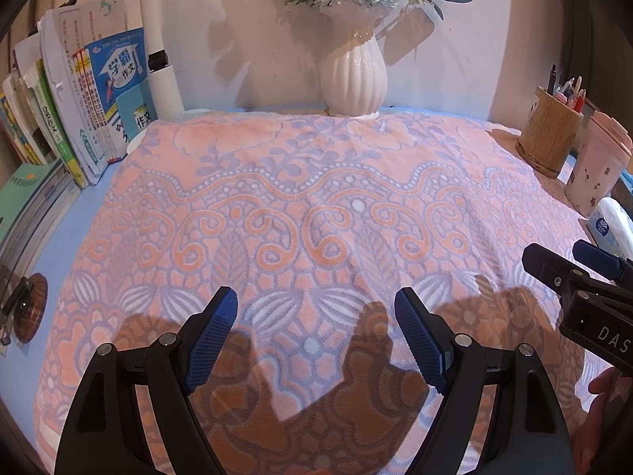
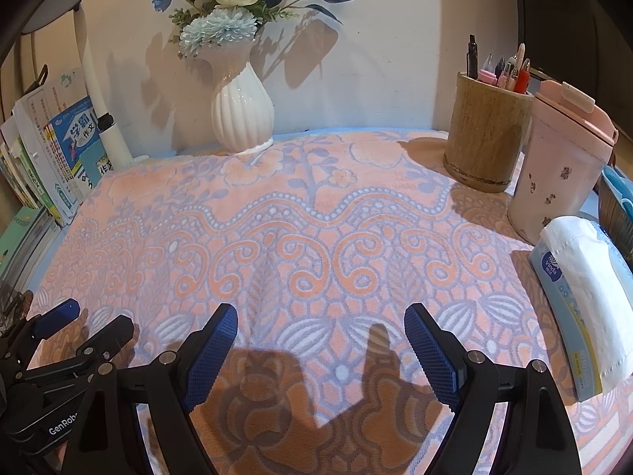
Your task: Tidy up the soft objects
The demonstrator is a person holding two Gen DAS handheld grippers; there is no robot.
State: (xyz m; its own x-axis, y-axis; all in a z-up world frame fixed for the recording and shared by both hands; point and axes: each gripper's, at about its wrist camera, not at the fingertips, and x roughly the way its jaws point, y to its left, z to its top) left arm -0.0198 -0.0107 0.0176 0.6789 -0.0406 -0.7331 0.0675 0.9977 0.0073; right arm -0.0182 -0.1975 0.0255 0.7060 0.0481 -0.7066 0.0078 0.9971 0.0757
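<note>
Desk here is a blue one shoved against a plain wall, and pretty much the whole top is covered by a pink-and-lilac patterned blanket lying spread out flat. Around the edges: books stacked upright on the left, a white vase with fake flowers at the back touching the blanket's far edge, a wooden pen pot and a pink cup at the right with a tissue pack just in front of them. Left gripper hangs over the near part of the blanket with its jaws spread wide, nothing between them. Right gripper is the same deal, wide and holding nothing, just beside the left one and over the same near stretch of fabric. As for progress, I'd say basically nothing is done yet: the blanket looks fully laid out, no fold in it that I can see, no corner lifted. If tidying means folding it, every fold is left to do, and the near edge is out of view below the fingers, so can't tell how it sits there.
</note>
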